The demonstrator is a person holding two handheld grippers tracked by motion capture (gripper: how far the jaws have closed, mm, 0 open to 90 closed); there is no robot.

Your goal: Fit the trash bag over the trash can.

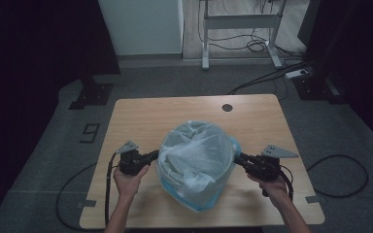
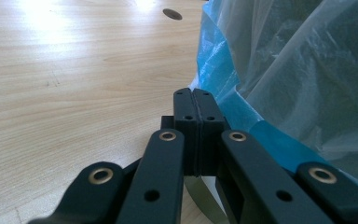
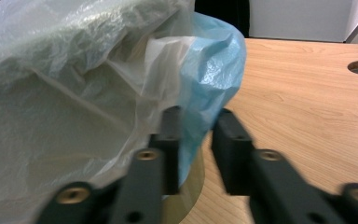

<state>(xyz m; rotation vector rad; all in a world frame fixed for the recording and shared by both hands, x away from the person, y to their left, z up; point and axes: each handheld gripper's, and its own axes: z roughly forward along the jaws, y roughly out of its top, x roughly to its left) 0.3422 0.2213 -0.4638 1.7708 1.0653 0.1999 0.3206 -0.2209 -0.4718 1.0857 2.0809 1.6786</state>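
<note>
A round bin (image 1: pixel 194 201) stands mid-table, lined with a blue bag (image 1: pixel 234 144) and a cloudy white bag (image 1: pixel 196 150) bunched over its top. My left gripper (image 1: pixel 156 154) is at the bin's left side. In the left gripper view its jaws are pressed flat together (image 2: pixel 197 100), tips against the blue bag's edge (image 2: pixel 216 70); whether film is caught I cannot tell. My right gripper (image 1: pixel 237 158) is at the bin's right side. In the right gripper view it (image 3: pixel 196 126) stands a little apart around a fold of the blue bag (image 3: pixel 214 60), the white bag (image 3: pixel 65 93) to its left.
The wooden table (image 1: pixel 141 116) has a round cable hole (image 1: pixel 227 107) near its far edge. Bare tabletop lies to the left, right and behind the bin. On the floor beyond are a white desk frame (image 1: pixel 238 22), cables (image 1: pixel 272 75) and a "9" mark (image 1: pixel 91 131).
</note>
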